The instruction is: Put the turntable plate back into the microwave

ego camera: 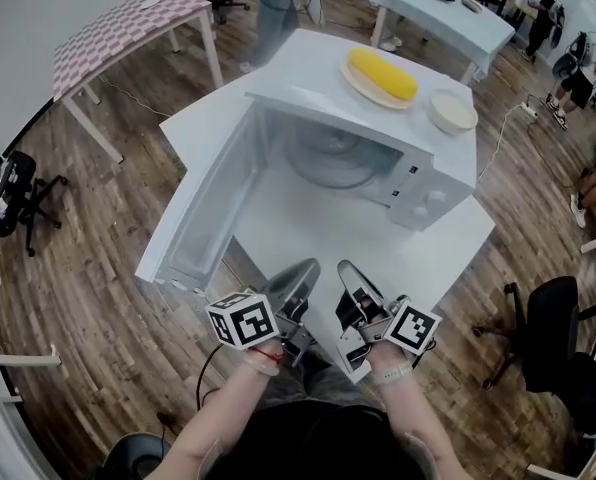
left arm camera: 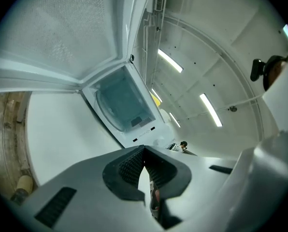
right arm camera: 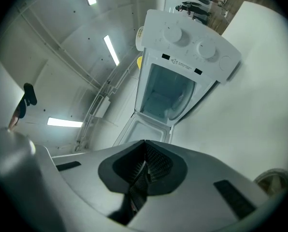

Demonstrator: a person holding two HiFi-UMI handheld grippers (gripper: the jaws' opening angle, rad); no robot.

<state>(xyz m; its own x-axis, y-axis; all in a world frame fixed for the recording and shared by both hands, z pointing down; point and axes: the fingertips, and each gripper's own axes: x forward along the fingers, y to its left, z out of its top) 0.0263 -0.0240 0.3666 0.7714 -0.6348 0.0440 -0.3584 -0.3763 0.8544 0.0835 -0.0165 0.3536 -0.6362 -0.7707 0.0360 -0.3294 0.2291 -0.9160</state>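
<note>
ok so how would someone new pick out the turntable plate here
On the white table stands a white microwave with its door swung open. The turntable plate is the round disc lying inside it. It is clear glass, unlike the plate of yellow corn and the white bowl, both on the microwave's top.

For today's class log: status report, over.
Left tongs, right tongs shut, empty. Turntable plate inside microwave, door open. Nothing in the way.
</note>
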